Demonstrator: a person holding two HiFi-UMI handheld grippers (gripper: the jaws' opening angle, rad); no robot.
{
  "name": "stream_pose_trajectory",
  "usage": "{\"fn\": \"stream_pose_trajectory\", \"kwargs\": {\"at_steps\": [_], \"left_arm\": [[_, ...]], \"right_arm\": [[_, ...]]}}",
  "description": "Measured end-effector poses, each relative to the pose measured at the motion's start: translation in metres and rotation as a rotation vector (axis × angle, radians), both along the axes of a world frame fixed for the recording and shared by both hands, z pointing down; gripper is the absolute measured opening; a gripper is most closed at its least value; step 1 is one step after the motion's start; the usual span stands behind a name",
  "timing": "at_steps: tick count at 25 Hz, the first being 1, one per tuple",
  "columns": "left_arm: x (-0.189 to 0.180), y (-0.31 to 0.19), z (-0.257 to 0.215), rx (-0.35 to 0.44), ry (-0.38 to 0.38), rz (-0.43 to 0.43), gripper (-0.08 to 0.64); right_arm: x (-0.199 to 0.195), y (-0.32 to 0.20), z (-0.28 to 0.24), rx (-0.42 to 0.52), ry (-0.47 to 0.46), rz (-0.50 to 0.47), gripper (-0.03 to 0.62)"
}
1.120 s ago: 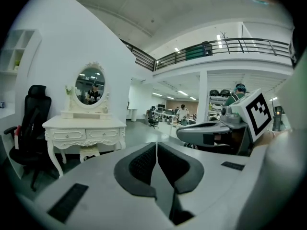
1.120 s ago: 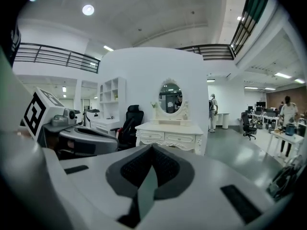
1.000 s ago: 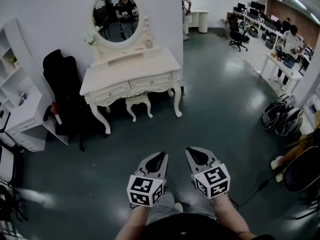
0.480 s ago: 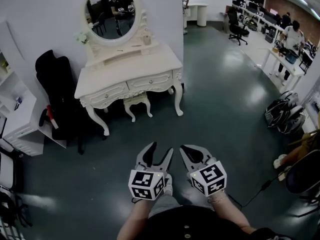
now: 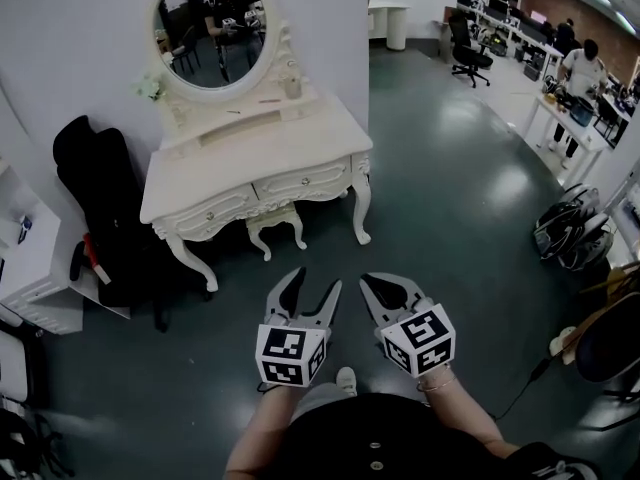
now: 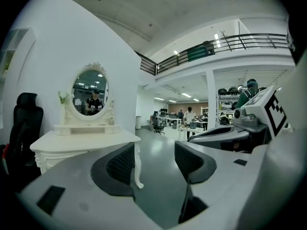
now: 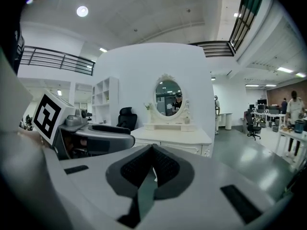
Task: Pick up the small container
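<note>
The small container (image 5: 292, 87) is a pale jar on the raised back shelf of the white dressing table (image 5: 260, 153), just right of the oval mirror (image 5: 207, 30). In the right gripper view the jar (image 7: 187, 120) shows beside the mirror, far off. Both grippers hang low over the floor, well short of the table. My left gripper (image 5: 315, 281) is open with nothing between its jaws (image 6: 154, 159). My right gripper (image 5: 369, 281) is shut and empty (image 7: 152, 151).
A small stool (image 5: 275, 224) stands under the table. A black chair (image 5: 95, 203) and a white shelf unit (image 5: 30, 278) are at the left. Bags (image 5: 565, 233) lie on the floor at the right. Desks, an office chair (image 5: 465, 50) and people fill the back right.
My left gripper has gone from shut to open. The view has shifted, so the dressing table sits a little lower and further left.
</note>
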State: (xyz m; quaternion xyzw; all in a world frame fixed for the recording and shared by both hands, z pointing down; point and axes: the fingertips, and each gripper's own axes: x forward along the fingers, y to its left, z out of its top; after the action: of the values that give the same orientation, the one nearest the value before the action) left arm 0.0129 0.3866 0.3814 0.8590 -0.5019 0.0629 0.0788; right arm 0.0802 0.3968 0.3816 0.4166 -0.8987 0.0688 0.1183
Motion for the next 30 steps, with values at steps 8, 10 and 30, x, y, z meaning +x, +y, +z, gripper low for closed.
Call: {"fn": "stream_pose_trajectory", "kwargs": {"at_steps": [8,10,30], "left_arm": [[-0.021,-0.06,-0.005,0.023,-0.01,0.058,0.239],[-0.025,-0.07,-0.006,0.024,-0.001,0.045,0.24],[-0.031,-0.177,0.019,-0.05,0.005,0.029,0.239]], "right_arm": [[-0.028,-0.051,0.01,-0.018,0.017,0.016,0.003],[-0.031,-0.057,0.013,-0.026,0.023,0.017,0.003],[-0.031,-0.181,0.039,-0.094,0.021,-0.019,0.003]]}}
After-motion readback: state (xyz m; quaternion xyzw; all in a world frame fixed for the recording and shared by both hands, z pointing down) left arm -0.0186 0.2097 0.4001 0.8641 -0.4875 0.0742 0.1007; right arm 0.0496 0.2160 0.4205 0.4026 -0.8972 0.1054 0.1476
